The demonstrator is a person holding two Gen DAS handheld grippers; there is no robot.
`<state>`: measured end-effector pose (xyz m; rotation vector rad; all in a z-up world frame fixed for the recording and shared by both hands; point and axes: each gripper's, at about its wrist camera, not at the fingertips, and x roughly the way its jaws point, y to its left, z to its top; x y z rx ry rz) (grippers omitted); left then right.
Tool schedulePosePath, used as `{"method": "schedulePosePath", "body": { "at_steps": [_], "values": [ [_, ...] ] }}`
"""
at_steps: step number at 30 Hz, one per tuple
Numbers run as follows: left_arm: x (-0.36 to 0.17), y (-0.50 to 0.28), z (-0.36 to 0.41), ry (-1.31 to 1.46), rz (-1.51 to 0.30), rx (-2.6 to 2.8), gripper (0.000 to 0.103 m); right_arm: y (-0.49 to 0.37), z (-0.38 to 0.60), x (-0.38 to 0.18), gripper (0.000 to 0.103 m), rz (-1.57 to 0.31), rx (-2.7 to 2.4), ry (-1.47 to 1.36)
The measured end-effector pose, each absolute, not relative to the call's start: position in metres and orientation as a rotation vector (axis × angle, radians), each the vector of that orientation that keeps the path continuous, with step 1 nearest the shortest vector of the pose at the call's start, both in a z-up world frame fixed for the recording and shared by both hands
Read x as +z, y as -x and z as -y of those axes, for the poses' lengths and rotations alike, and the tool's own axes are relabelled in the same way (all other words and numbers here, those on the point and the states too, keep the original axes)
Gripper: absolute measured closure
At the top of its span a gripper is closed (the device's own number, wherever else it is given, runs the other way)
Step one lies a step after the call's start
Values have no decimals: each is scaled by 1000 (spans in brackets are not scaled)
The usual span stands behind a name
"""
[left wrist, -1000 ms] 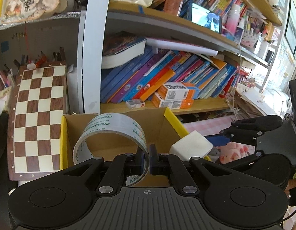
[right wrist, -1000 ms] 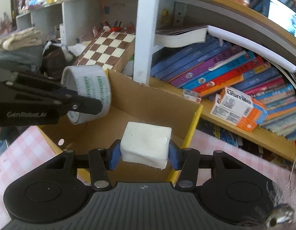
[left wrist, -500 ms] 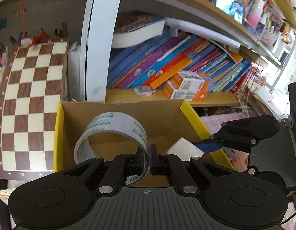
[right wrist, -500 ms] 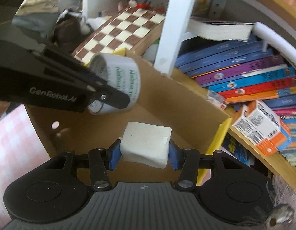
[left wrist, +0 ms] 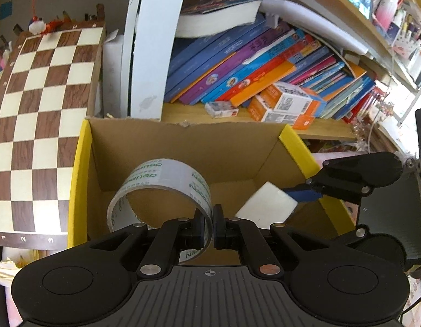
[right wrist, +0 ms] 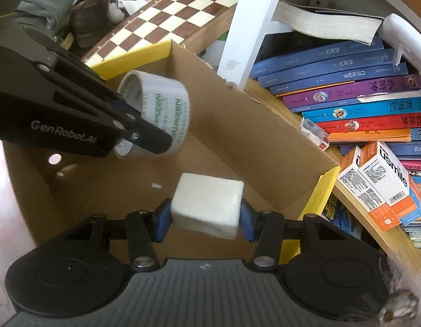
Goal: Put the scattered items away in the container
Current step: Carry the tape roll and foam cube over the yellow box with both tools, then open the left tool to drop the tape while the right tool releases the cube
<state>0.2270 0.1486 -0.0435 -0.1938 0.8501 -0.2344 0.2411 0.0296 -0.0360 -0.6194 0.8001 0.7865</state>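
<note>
Left wrist view. The left gripper (left wrist: 209, 224) is reaching forward over the open cardboard box (left wrist: 183, 147), its two fingers pinching the wall of a tape roll (left wrist: 167, 185) at the roll's 4 o'clock edge; the jaws are standing narrow, closed on the band. The roll is hanging upright above the box floor, its hollow facing the camera. At 3 o'clock the right gripper (left wrist: 306, 193) is entering over the box's yellow right rim, its blue pad touching a white foam block (left wrist: 267, 204) that is sitting low inside the box. Beyond the box, at 12 o'clock, a wooden shelf (left wrist: 327, 129) is carrying slanted books (left wrist: 237, 62) and orange-and-white cartons (left wrist: 286, 103). A chessboard (left wrist: 41, 125) is leaning at 9 o'clock.

Right wrist view. The right gripper (right wrist: 206, 215) is pointing down into the box (right wrist: 251, 136), its blue pads clamping the foam block (right wrist: 207, 207) from both sides at a medium spread. The block is being held above the box floor. At 10 o'clock the left gripper (right wrist: 156, 141) is slanting in, holding the tape roll (right wrist: 158, 114) over the box's interior. The chessboard (right wrist: 167, 19) is lying at 11 o'clock, the books (right wrist: 346, 95) and cartons (right wrist: 379, 182) at 2 to 3 o'clock.
</note>
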Motion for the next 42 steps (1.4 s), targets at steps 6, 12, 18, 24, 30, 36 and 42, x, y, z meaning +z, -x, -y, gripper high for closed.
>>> {"method": "schedulePosePath", "body": {
  "at_steps": [6,12,18,24,30,36,42],
  "values": [
    [-52,-232,-150,202,-868,-223,98,-249,-32,-42,55,-800,781,641],
    [-53,-235,-152,208,-872,-210,97,-256,-36,-46,55,-800,782,652],
    [-54,-235,-155,224,-872,-190,92,-255,-41,-46,55,-794,794,654],
    [-53,-234,-155,219,-863,-172,91,-256,-43,-47,55,-789,788,658],
    [-51,-233,-154,206,-860,-166,88,-255,-42,-45,48,-777,781,657],
    [-46,-231,-152,192,-837,-154,70,-254,-40,-39,42,-763,779,647],
    [-37,-226,-150,178,-813,-151,67,-250,-37,-32,42,-752,777,635]
  ]
}}
